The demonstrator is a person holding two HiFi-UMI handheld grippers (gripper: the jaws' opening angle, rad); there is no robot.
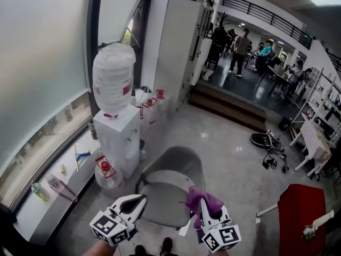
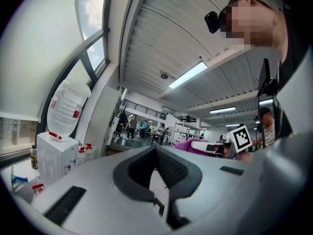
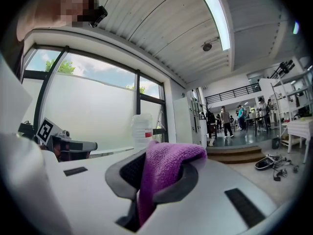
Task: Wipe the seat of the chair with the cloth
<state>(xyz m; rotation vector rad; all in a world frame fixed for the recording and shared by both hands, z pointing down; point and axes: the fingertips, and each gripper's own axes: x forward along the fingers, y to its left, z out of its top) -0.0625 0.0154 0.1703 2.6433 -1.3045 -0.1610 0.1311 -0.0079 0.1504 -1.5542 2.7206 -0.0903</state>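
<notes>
Now right tool (image 1: 204, 209) grips one purple cloth (image 1: 200, 197); left tool (image 1: 139, 201) closed, empty; one chair (image 1: 166, 195).

Our left gripper (image 1: 141, 200) and right gripper (image 1: 204, 207) are white plastic shells with dark grey ribbed pads. Each bears a marker cube (image 1: 109, 227) of black-and-white squares. We wear dark shoes (image 1: 166, 246) and a small black head camera (image 2: 211, 21).

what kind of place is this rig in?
Likely an open-plan office or lab: a water dispenser by the window, a grey office chair, and people on a raised floor behind.
</notes>
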